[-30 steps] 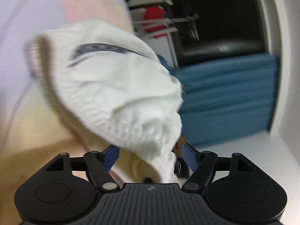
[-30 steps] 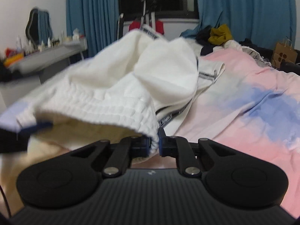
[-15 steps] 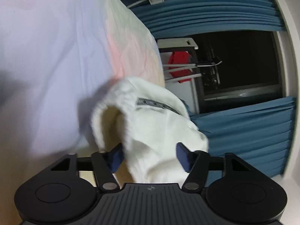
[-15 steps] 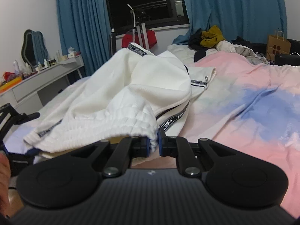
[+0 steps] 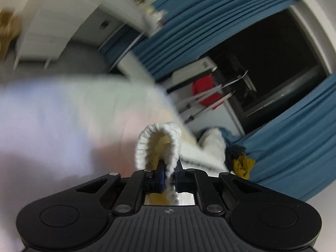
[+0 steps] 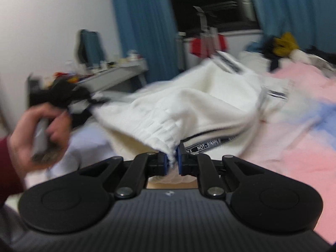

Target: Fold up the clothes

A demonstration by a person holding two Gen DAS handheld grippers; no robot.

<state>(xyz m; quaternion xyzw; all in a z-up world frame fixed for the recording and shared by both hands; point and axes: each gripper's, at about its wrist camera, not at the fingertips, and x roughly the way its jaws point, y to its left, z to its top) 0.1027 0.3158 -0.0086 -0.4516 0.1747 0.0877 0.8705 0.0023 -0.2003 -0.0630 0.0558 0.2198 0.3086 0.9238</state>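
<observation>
White garment [image 6: 189, 109], looks like sweatpants with an elastic ribbed waistband and dark lettered side tape; lifted at the waistband end, the rest trailing onto the bed [image 6: 294, 130] with its pink-and-blue cover. Waistband is stretched between both grippers. Right hand-held gripper [image 6: 172, 159] is clenched on the ribbed edge, cloth pinched between the blue pads. Left hand-held gripper [image 5: 169, 173] is likewise closed on a loop of the waistband [image 5: 157, 145], which arches up in front of the jaws. In the right wrist view the person's left hand [image 6: 40, 130] is at the far left, gripping the handle of the other tool, with the garment edge running to it.

Step, as I judge it: spreading or straightening the garment by the waistband before the first fold; no folding done yet. Both views are motion-blurred, so the pose is mid-swing.

Next move probably calls for keeping both pinches tight, pulling the waistband taut and level, then laying the garment flat on the bed so the legs line up. Risk: thick ribbing slipping out of either pinch.

Background: blue curtains [image 6: 142, 31], dark window, cluttered dresser [image 6: 117, 71], clothes pile [image 6: 285, 42] on the far end of the bed.
</observation>
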